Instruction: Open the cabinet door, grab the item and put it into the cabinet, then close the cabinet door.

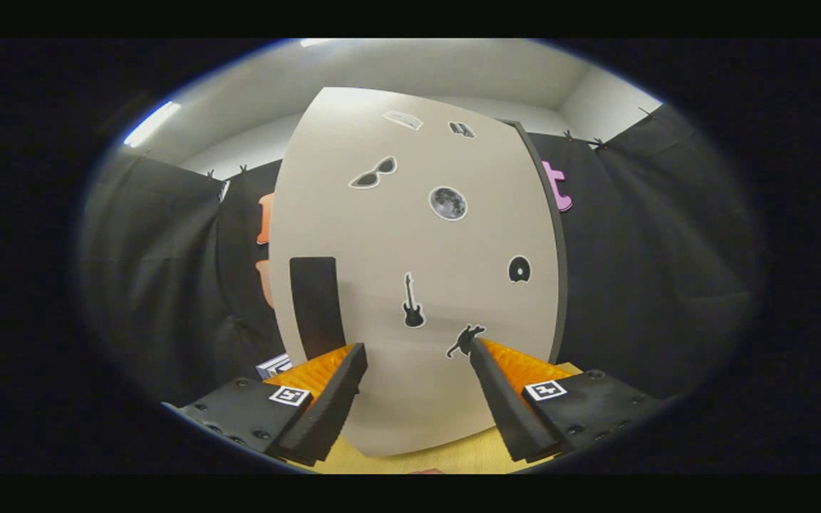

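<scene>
At the left, just beside the left fingertip, a small white-edged box or booklet (273, 365) is glimpsed on the tabletop; it may be the item to be stored, but most of it is cut off by the finger and the door, so its kind cannot be told. Next comes the tall black rectangular handle (316, 306) mounted near the left edge of the flat beige cabinet door (410, 235), which is seen closed and fills the space directly ahead of the fingers. The door is judged to be a stiff, light panel that swings on hinges at its right, dark-edged side; hold is best taken on the handle, whose raised bar can be pinched or hooked, since the smooth face offers nothing to grasp. Small stickers are scattered over the panel, among them a pair of sunglasses (373, 173), a black guitar (412, 302) and a grey moon disc (447, 203). The gripper (416, 348) is held wide apart with nothing between its fingers, the tips lying close to the door's lower half. The pale wooden tabletop (453, 459) is seen beneath. The cabinet's interior is hidden behind the door.
</scene>
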